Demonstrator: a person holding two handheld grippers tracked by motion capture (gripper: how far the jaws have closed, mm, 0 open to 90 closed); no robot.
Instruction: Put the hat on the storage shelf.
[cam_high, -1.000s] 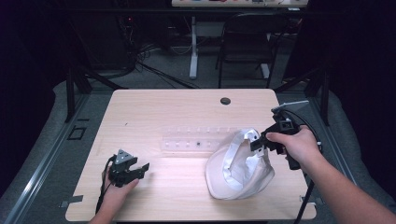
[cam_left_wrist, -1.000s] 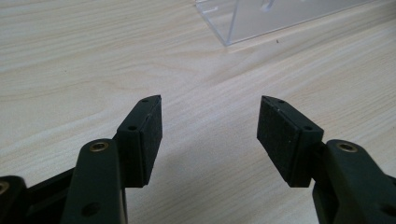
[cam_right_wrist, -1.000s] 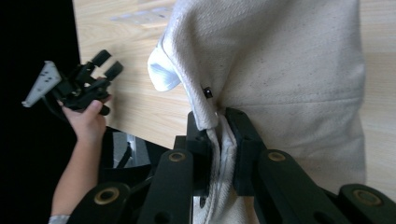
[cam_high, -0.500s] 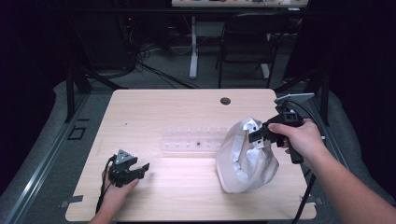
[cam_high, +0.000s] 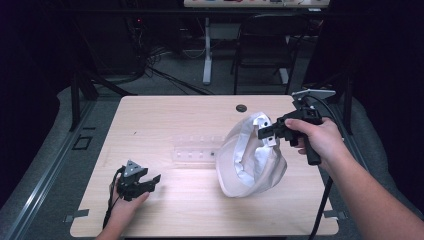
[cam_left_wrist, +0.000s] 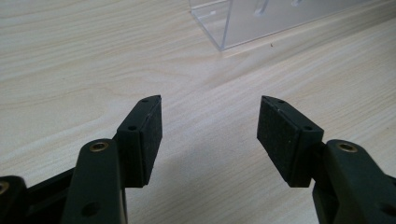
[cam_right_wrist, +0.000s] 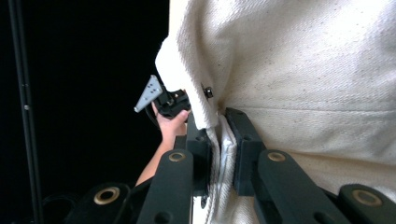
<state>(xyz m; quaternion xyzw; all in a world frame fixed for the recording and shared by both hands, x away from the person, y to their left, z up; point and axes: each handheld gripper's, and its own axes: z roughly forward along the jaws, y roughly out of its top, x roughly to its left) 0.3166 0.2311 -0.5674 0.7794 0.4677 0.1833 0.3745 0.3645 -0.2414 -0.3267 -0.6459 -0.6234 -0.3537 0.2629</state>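
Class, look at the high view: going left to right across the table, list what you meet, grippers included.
left gripper → clear plastic tray → white cloth bag → right gripper, fingers shut on the bag's edge.

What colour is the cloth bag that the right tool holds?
The bag is off-white, clearest in the right gripper view.

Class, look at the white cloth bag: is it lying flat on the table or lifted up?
Lifted. The right tongs pinch the white cloth bag at its rim, raising that edge so its mouth gapes; its bottom seems to rest on the table.
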